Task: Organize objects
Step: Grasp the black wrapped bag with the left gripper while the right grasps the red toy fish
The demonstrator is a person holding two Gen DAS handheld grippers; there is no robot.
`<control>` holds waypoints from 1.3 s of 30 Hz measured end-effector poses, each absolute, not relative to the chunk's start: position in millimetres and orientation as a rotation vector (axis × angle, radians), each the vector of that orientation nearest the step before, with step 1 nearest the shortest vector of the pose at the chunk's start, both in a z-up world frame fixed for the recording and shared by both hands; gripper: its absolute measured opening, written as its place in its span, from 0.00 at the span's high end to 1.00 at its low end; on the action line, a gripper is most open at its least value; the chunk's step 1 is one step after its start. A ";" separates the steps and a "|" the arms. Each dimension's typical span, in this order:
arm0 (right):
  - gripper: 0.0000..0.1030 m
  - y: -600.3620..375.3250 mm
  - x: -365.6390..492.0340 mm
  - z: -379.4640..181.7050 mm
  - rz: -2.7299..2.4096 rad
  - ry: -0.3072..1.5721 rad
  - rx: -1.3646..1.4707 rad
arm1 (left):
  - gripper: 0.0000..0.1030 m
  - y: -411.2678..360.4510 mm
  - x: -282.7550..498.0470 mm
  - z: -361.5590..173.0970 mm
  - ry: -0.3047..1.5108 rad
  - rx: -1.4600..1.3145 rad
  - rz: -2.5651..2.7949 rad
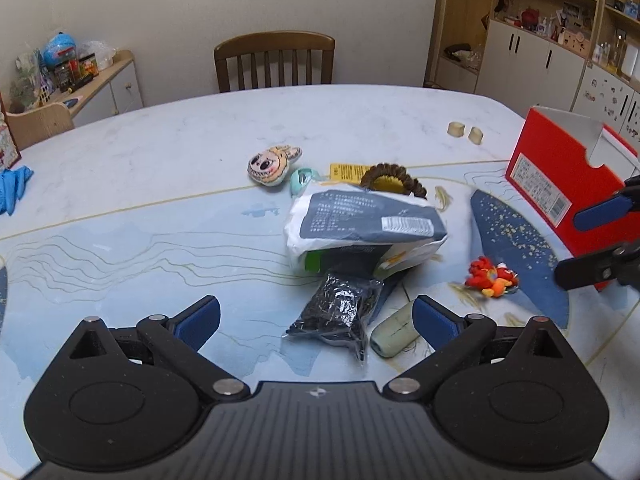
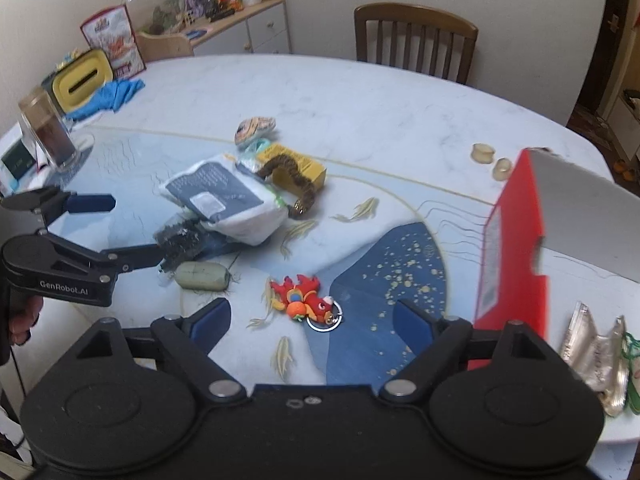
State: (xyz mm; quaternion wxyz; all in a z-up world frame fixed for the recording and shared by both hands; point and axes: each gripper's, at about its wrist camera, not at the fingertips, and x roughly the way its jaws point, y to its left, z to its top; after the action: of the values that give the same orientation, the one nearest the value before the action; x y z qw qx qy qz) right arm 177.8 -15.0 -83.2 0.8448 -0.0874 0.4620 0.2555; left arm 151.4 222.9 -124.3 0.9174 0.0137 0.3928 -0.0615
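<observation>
- The left claw [image 1: 316, 320] hangs wide open and holds nothing, above a black foil packet [image 1: 340, 312] and a pale green cylinder [image 1: 394, 334] near the middle of the tabletop [image 1: 160, 152].
- The right claw [image 2: 312, 320] is also wide open and holds nothing, just above a red plush toy [image 2: 304, 296] with a keyring.
- A red box [image 2: 516, 256] stands open at the tabletop's right edge.
- A white-and-grey bag [image 1: 360, 228] lies mid-tabletop, touching the packet.

A wooden chair [image 1: 274, 62] stands behind the table [image 1: 160, 152] against a plain white wall [image 1: 200, 0].
</observation>
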 end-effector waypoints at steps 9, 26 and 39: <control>0.25 2.9 193.4 -119.8 0.546 1.021 -0.234 | 0.00 229.3 165.9 -145.6 0.849 -0.027 -0.154; 0.47 17.5 206.5 -142.4 0.563 1.059 -0.277 | 0.25 229.9 180.5 -153.1 0.869 -0.104 -0.214; 0.56 24.6 199.1 -141.9 0.567 1.034 -0.341 | 0.58 223.0 179.5 -148.4 0.865 -0.085 -0.235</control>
State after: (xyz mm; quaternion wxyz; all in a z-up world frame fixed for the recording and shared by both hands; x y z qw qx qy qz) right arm 199.1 24.6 -141.9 0.8177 -0.1600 0.4850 0.2658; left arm 179.5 223.0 -148.4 0.9003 -0.0410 0.4182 -0.1136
